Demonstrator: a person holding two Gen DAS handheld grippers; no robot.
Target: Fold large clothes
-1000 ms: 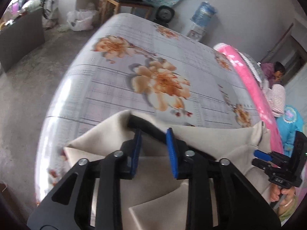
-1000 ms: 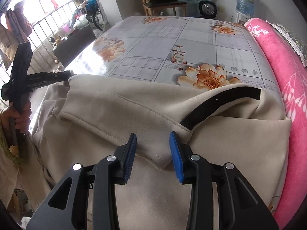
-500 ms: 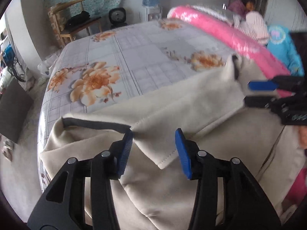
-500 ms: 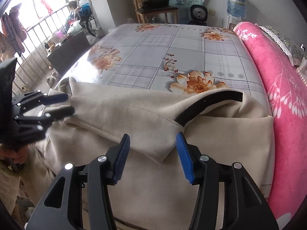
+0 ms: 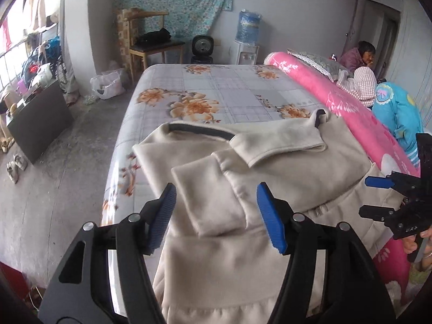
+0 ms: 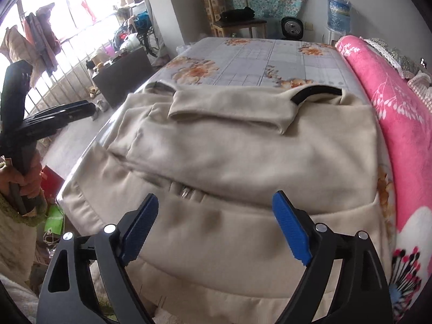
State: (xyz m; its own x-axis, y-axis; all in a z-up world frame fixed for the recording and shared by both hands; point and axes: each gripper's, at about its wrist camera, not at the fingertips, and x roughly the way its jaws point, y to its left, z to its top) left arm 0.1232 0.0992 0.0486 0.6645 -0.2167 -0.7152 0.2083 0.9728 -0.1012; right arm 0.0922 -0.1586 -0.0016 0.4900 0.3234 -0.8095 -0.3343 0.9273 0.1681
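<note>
Grey floral-print bedsheet (image 5: 224, 94) covers the mattress; taken as landmark for all positions below. Sheet pattern: pale checks with orange flowers.

Pink fleece blanket with white leaf print (image 6: 399, 102): rolled along the right edge of the sheet, running from the near corner toward the far wall.

Beige fleece garment with black neckline trim (image 6: 243, 156): lies on the near end of the sheet, spread from the sheet's left edge across to the pink blanket, touching it. Lower part hangs over the near edge. Upper part is folded down toward the near edge; both sleeves are folded inward across the chest, cuffs overlapping near the middle. Black trim (image 5: 199, 131) shows at the far side of the fold. Small metal zipper pull (image 6: 186, 190) visible at the fold line, centre.

Left gripper (image 5: 216, 213): black frame, blue ribbed pads, held above the garment at the near-left part of the sheet. Jaws spread wide, nothing between them.

Right gripper (image 6: 216, 226): same build, above the garment's hanging portion at the near edge of the sheet. Jaws spread wide, released, no cloth contact seen.

Wooden chair (image 5: 154, 46) and blue water bottle on dispenser (image 5: 247, 27): beyond the far end of the sheet, against the wall.
</note>
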